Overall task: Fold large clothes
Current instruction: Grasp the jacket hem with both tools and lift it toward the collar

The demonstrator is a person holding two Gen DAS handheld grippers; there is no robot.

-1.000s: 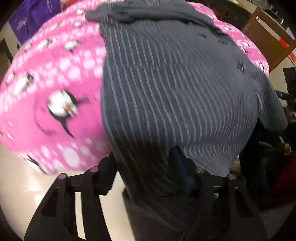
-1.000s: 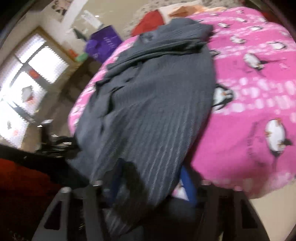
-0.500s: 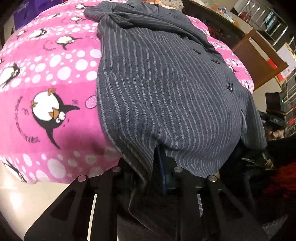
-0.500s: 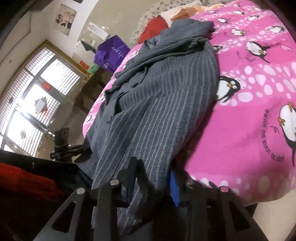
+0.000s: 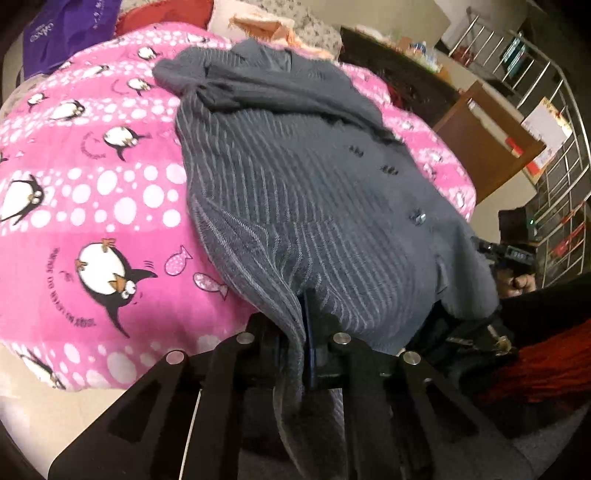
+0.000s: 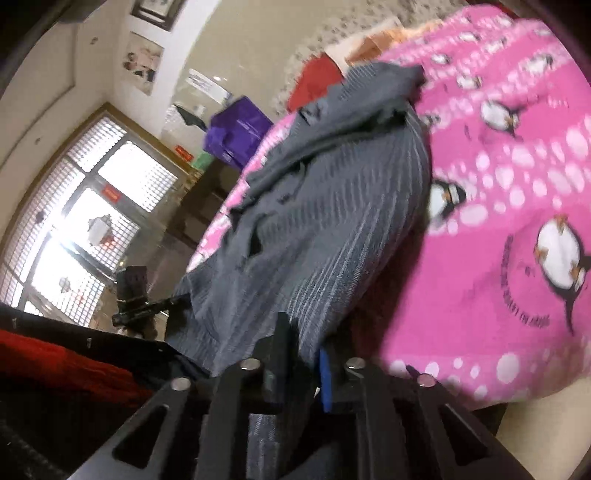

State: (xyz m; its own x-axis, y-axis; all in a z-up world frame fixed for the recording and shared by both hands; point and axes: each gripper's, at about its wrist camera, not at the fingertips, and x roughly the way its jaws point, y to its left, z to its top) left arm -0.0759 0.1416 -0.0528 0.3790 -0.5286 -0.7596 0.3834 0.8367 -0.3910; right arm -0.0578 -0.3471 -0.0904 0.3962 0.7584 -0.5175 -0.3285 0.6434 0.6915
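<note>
A dark grey pinstriped button shirt (image 5: 295,184) lies lengthwise on a pink penguin-print blanket (image 5: 92,192), its near hem hanging over the front edge. My left gripper (image 5: 303,332) is shut on the hem's left corner, cloth pinched between the jaws and trailing below. In the right wrist view the same shirt (image 6: 332,229) runs away over the blanket (image 6: 517,221). My right gripper (image 6: 306,354) is shut on the hem's other corner. The collar end lies bunched at the far side.
A purple bag (image 5: 62,29) and red and orange clothes (image 5: 258,26) lie beyond the blanket. A brown wooden board (image 5: 487,147) and metal rack (image 5: 554,129) stand at the right. A bright window (image 6: 85,221) and a camera tripod (image 6: 136,291) are at the left.
Both grippers have closed fully on the shirt's near hem and lifted slightly, so both views tilted up and show more of the room beyond the blanket.
</note>
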